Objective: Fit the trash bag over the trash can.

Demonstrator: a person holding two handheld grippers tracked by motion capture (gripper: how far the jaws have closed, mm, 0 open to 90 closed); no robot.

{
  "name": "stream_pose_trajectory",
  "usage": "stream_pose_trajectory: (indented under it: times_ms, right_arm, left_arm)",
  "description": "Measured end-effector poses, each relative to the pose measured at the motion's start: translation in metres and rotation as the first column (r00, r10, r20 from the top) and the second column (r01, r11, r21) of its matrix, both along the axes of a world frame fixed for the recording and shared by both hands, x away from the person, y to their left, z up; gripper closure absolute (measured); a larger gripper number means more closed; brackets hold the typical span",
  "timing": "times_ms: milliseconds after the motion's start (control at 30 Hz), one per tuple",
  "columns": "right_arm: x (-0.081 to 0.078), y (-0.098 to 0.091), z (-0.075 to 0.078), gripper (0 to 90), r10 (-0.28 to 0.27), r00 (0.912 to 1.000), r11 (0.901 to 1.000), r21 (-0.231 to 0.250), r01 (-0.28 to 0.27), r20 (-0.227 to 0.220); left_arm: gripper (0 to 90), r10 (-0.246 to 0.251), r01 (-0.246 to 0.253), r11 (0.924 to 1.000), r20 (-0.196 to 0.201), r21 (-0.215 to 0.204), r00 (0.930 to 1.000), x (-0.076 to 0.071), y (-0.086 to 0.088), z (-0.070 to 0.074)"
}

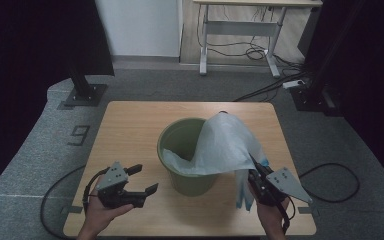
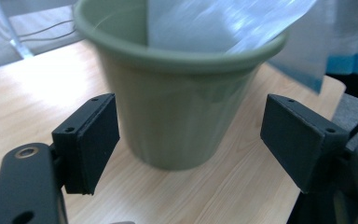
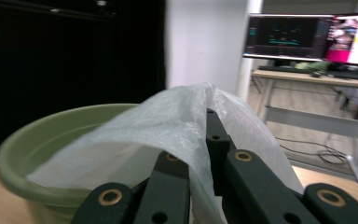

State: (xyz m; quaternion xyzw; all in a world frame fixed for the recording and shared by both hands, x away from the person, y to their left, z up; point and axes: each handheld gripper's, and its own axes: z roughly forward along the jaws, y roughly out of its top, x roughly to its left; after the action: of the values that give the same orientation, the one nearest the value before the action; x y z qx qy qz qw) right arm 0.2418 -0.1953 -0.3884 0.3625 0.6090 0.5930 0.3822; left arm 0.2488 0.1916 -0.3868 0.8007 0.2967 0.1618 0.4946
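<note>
While a green bin (image 1: 187,155) stands upright near the middle of the wooden table (image 1: 130,125), a thin white plastic bag (image 1: 225,142) is draped over its right rim. Part of the bag lies inside the bin against the near wall, and part hangs outside down the right side, where a blue-edged strip is seen toward the table's front right corner. The bag is peaked upward above the far right of the rim.

The right gripper (image 1: 258,176) is held at the table's front right, just beside the bin, with its jaws pressed together on the bag; in the right gripper view the film (image 3: 177,126) is seen pinched between the two black jaws and pulled over them, with the bin's rim (image 3: 51,126) to the left and below. The gripper's grey three-cornered plate is turned toward the table's right edge.

The left gripper (image 1: 146,179) is held above the table's front left part, near the bin but apart from it. Its jaws are spread wide, and nothing is gripped between them. In the left gripper view the two pads (image 2: 93,140) are seen on either side of the bin's ribbed wall (image 2: 177,116), clear of it, with bare tabletop below.

A cable is trailed from each gripper off the table's front edge toward the floor.
</note>
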Motion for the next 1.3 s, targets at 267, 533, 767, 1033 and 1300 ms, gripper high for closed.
stream_pose_trajectory:
  times_ms: [267,533,767,1033,1300]
  right_arm:
    - [0.004,0.024,0.015,88.9,0.078,0.9970,0.9953,-0.059,-0.078,-0.004]
    - [0.008,0.037,0.019,88.8,0.097,0.9950,0.9931,-0.064,-0.098,-0.022]
    - [0.010,0.039,0.018,88.8,0.107,0.9939,0.9923,-0.061,-0.108,-0.027]
    - [0.010,0.047,0.024,88.5,0.128,0.9914,0.9884,-0.079,-0.130,-0.026]
    - [-0.002,0.046,0.013,66.4,0.143,0.9891,0.9865,-0.075,-0.145,-0.037]
  left_arm:
    - [21.5,-0.079,0.078,0.9960,0.005,0.043,0.9969,0.010,-0.042,0.020]
    - [22.1,-0.150,0.148,0.9857,0.014,0.080,0.9886,0.017,-0.084,0.026]
    - [27.4,-0.152,0.151,0.9863,0.004,0.066,0.9884,0.024,-0.099,0.024]
    - [49.5,-0.186,0.186,0.9793,-0.002,0.081,0.9826,0.033,-0.121,0.026]
    - [83.0,-0.230,0.230,0.9730,-0.028,0.019,0.9729,0.042,-0.118,0.038]
